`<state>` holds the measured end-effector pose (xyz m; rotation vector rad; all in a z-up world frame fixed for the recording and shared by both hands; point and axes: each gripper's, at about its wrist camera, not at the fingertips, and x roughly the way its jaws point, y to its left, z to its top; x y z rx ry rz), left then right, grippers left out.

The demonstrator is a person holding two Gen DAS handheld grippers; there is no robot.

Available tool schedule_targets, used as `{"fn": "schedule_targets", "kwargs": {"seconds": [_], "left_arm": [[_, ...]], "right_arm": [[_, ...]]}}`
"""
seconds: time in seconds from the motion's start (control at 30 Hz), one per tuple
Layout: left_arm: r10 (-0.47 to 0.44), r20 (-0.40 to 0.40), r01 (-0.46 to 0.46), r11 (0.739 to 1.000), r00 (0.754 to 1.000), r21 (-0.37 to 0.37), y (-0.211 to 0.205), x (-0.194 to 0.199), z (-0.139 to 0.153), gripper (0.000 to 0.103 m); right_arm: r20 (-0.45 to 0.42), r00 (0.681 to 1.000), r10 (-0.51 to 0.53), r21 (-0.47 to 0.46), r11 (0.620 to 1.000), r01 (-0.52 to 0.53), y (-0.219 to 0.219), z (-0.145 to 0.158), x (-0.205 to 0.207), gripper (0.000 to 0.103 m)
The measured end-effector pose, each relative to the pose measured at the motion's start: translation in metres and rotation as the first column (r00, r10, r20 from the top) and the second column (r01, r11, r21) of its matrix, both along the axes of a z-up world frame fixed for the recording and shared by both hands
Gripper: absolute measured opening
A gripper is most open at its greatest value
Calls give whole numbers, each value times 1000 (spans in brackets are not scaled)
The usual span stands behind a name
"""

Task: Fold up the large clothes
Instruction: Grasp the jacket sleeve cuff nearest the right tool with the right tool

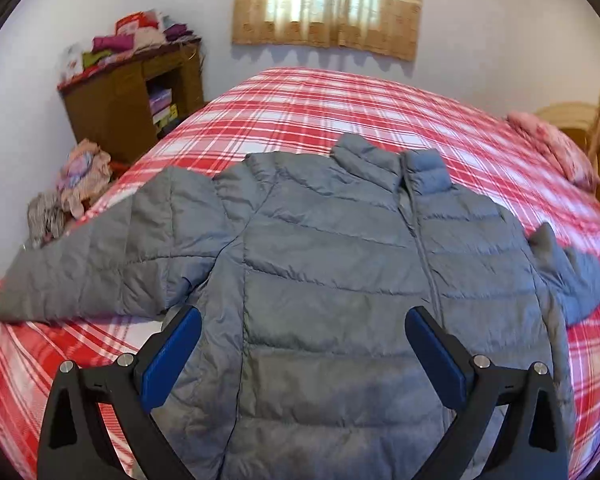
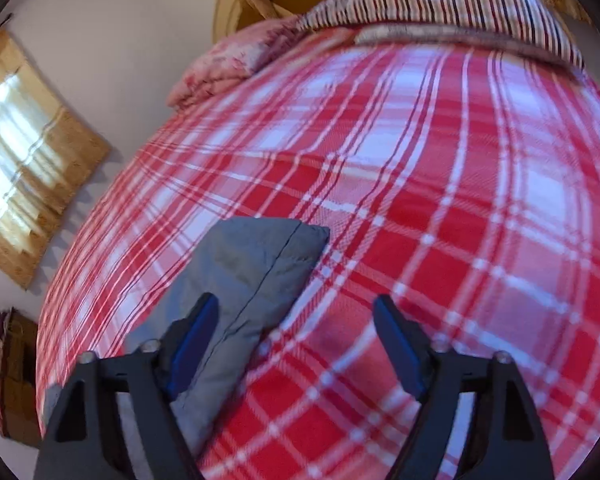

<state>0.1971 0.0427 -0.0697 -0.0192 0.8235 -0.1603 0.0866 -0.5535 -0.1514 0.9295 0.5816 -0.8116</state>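
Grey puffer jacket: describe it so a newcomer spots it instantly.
Start at the bed with the red-and-white plaid cover. The grey puffer jacket lies flat on its near part, front up, collar toward the window, sleeves spread. It is the only plain grey quilted item; the other clothes are colourful piles off the bed.

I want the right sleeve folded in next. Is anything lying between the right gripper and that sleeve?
Nothing visible. The right gripper is open just above the sleeve of the grey puffer jacket, with only plaid bedspread around it. The left gripper, also open, hovers over the jacket's body.
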Motion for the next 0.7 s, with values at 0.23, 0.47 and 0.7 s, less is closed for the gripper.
{"fn": "schedule_targets", "kwargs": {"seconds": [0.23, 0.47, 0.7], "left_arm": [[59, -62, -60, 998, 996, -18, 14, 18, -26, 102], [60, -56, -59, 998, 997, 21, 13, 13, -33, 102], [26, 9, -26, 997, 1000, 66, 17, -11, -15, 102]], "right_arm": [[-41, 999, 3, -50, 999, -5, -6, -16, 26, 48], [2, 998, 64, -38, 997, -64, -4, -11, 7, 8], [63, 985, 159, -302, 944, -134, 35, 92, -29, 7]]}}
